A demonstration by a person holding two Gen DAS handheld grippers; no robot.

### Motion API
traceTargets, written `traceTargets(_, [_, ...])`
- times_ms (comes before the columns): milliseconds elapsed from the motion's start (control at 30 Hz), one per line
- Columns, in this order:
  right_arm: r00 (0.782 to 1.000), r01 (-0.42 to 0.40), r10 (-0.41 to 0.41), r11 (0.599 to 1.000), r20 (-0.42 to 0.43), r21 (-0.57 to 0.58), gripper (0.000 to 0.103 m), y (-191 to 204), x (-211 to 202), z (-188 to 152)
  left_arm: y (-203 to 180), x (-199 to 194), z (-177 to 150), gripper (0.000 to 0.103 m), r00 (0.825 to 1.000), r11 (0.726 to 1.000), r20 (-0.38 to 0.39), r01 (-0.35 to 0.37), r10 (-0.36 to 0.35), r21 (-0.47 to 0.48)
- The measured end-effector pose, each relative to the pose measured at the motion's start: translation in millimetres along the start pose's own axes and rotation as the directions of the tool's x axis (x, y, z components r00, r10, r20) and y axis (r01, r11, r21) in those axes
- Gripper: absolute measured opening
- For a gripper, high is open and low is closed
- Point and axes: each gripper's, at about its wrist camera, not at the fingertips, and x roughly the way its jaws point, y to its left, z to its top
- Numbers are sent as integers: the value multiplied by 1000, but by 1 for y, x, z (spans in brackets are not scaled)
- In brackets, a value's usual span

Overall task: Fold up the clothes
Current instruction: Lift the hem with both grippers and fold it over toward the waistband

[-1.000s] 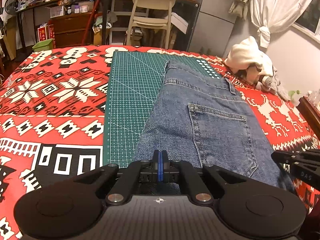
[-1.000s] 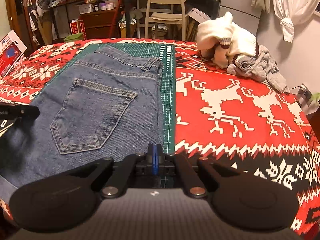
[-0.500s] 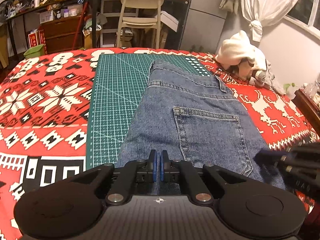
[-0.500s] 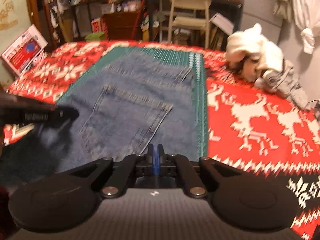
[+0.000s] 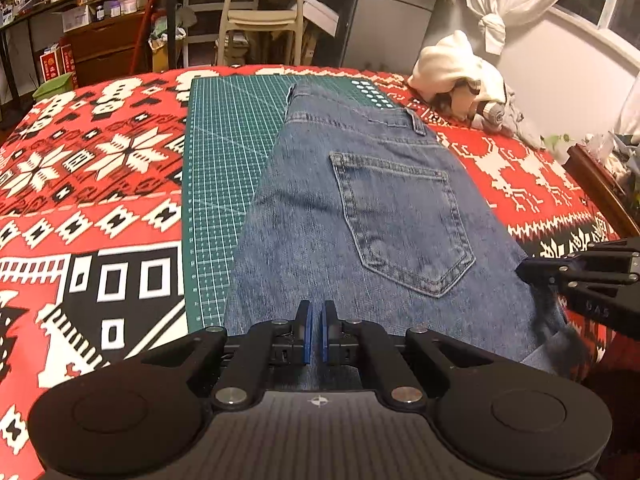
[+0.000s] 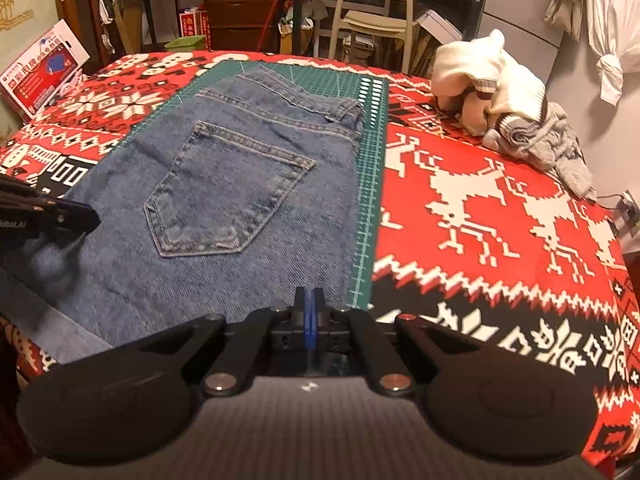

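Your jeans (image 5: 360, 216) lie flat, pocket up, straight ahead of both grippers on the green mat (image 5: 224, 152). Left gripper (image 5: 314, 332) has its pads a sliver apart with nothing in them; right gripper (image 6: 307, 320) is pressed together, also empty as far as I can see. Denim's heavy and stiffish, so I'd pinch the near edge at both corners.

One pair of jeans (image 5: 360, 216) (single back pocket showing), one cutting mat (image 5: 224, 152), one chair (image 5: 264, 4), perhaps two heaped garments (image 6: 504, 100).
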Motion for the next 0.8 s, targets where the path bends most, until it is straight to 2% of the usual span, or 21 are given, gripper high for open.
traceTargets(233, [999,-17,15,999,39,52,2,-18,-22,14,3,-12,25,3,998,998,53,47,-45,-38])
traceTargets(433, [992,-10,6,999,124,33,3,-28,-37,54,-3,-6,63,3,994,998,92,57,-56,-8])
traceTargets(533, [990,-23,19,999,143,26,3,-26,-28,73,-7,10,77,3,995,998,84,61,-61,4])
traceTargets(667, [994,-70,67,997,88,28,3,-16,9,87,-5,39,84,3,998,999,33,44,-44,-12])
traceTargets(800, [995,-97,97,995,-2,37,3,-10,47,80,0,58,81,3,999,999,-23,28,-29,-19])
